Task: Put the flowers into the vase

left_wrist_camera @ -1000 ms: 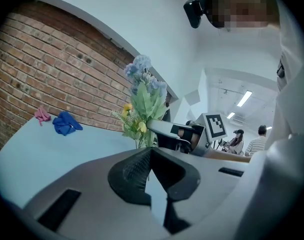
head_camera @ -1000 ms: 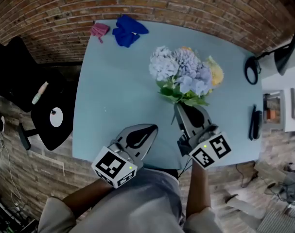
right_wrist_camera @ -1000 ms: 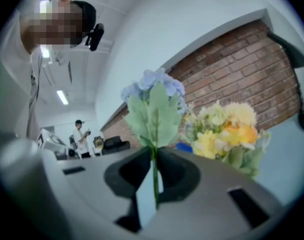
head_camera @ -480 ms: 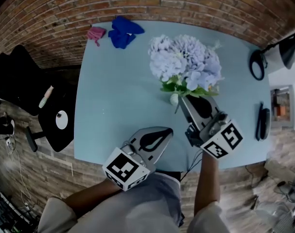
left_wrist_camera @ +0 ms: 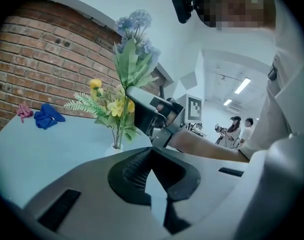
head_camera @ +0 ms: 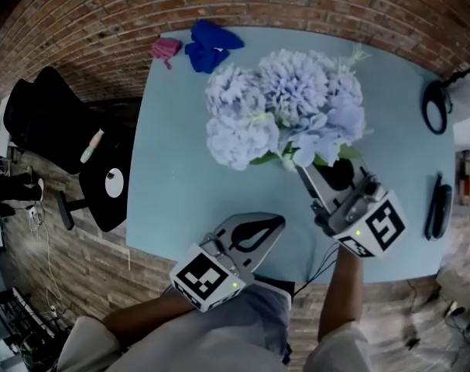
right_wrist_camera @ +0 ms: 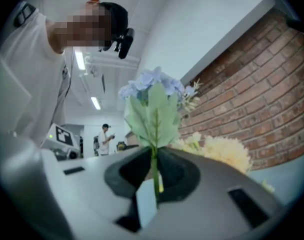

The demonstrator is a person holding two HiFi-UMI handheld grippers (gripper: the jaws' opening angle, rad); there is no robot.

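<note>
Over the counter [head_camera: 180, 130] | right tool [right_wrist_camera: 153, 153] clamped on green stem [right_wrist_camera: 154, 176] of blue flower spray [head_camera: 296, 91], aloft near white vase [left_wrist_camera: 115, 146] holding yellow blooms [left_wrist_camera: 111, 104] | left tool [left_wrist_camera: 152, 151] closed, empty | handling, judged: light, top-heavy, stem bends easily; best held low, under leaves [right_wrist_camera: 152, 119].

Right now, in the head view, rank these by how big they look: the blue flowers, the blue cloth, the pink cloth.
1. Blue flowers, by far, though they sit nearer the camera.
2. Blue cloth.
3. Pink cloth.
</note>
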